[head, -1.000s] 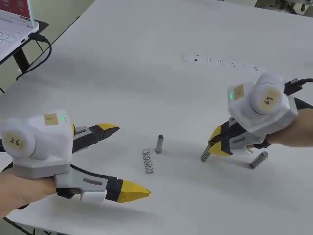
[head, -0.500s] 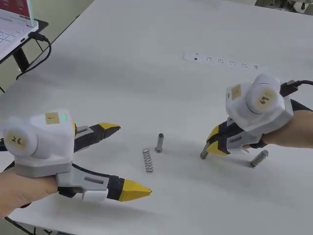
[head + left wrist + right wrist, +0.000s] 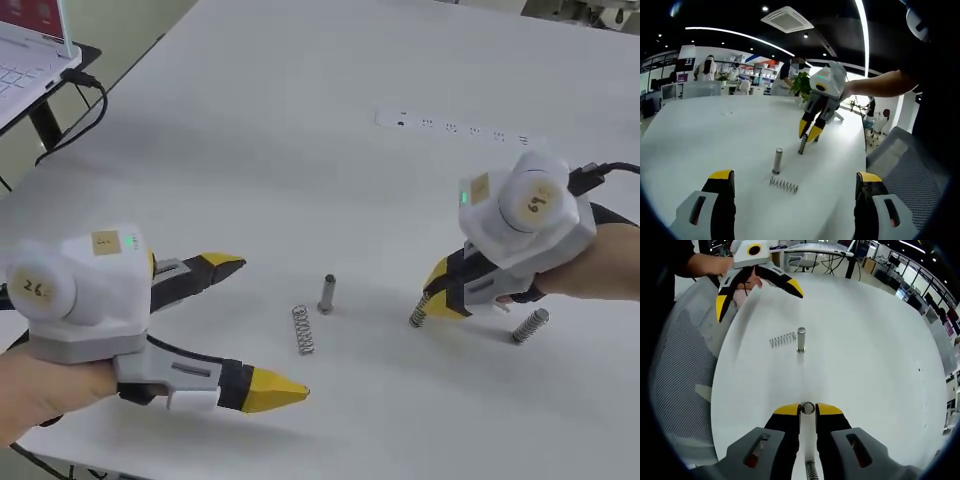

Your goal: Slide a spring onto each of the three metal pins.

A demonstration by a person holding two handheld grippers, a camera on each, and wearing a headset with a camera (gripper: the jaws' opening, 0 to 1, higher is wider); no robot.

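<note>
right claw (image 3: pixel 432 300) clamped on tilted spring (image 3: pixel 420 311). left claw (image 3: pixel 265 327) spread wide, holding nothing. upright pin (image 3: pixel 326 293) on desk (image 3: pixel 300 150), loose spring (image 3: pixel 302 329) just beside; third spring (image 3: pixel 530 325) near right claw.

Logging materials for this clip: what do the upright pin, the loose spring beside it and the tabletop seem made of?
The upright pin looks like bare metal: grey, with a dull sheen. The loose spring looks like thin steel wire: silvery coils that glint. The tabletop is smooth, matte white, perhaps laminate or painted board; the look leaves that open.
</note>
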